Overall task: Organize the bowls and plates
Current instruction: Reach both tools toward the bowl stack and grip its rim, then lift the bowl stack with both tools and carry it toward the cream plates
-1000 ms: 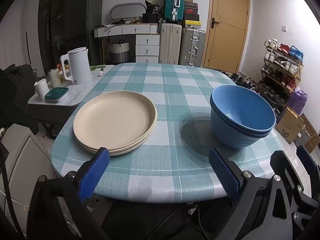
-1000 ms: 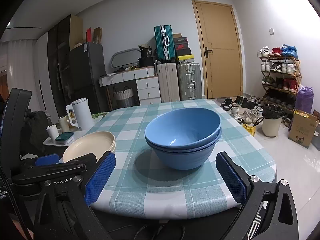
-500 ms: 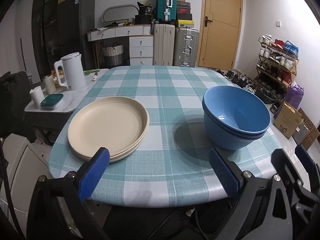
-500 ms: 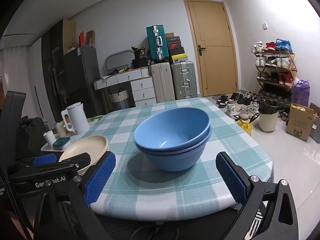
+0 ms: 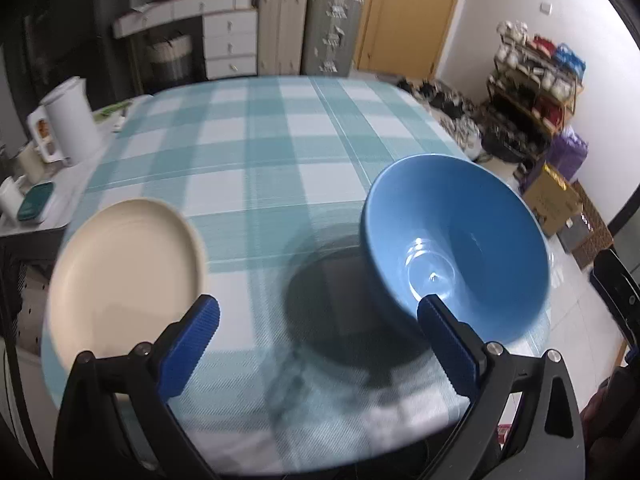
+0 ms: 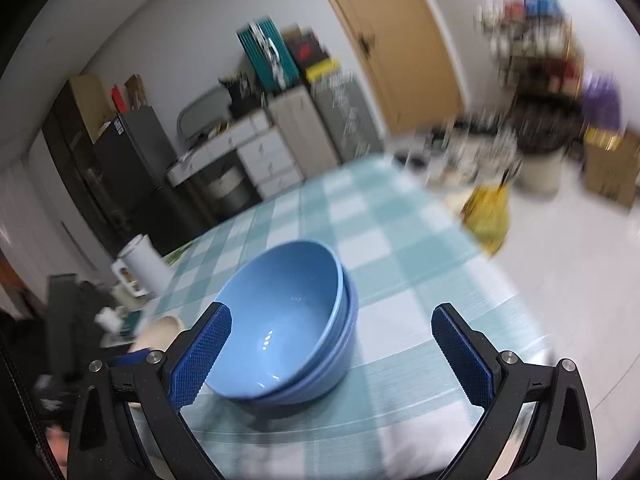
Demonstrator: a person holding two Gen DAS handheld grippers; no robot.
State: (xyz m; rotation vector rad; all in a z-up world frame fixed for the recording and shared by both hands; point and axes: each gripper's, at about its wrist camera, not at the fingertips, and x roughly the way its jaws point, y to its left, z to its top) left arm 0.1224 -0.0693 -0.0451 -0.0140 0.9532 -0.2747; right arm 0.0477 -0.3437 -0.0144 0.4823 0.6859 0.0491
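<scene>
Checked teal-and-white cloth covers the table (image 5: 280, 152), and behind it I see a cluttered room: white drawers (image 5: 230, 40), upright suitcases (image 5: 304, 28), a wooden door (image 5: 408, 16) and a shoe rack (image 5: 536, 68) along the right wall. A white kettle (image 5: 70, 120) stands on a low side table (image 5: 60, 184) just left of the cloth, with a teal-lidded box (image 5: 35, 202) near it.

From my left camera the cream plates (image 5: 124, 276) sit at the near left of the table and the blue bowls (image 5: 456, 252) at the near right, well apart, a dark shadow on the cloth between them. My left gripper (image 5: 318, 344) hangs over the near edge with its jaws wide and nothing between the pads — one pad overlaps the plates' rim in the picture, the other the bowls' near wall; I cannot tell whether either touches.

My right camera shows what the left does not: the bowls (image 6: 288, 320) are two, nested, the upper one tilted in the lower. It also shows a dark fridge (image 6: 132, 152) and a teal suitcase (image 6: 266, 54) stacked high, and only a sliver of the plates (image 6: 160, 332). My right gripper (image 6: 332, 356) is spread wide too, empty, its left pad in front of the bowls' near rim.

Both views are motion-blurred; I can read no writing anywhere.
</scene>
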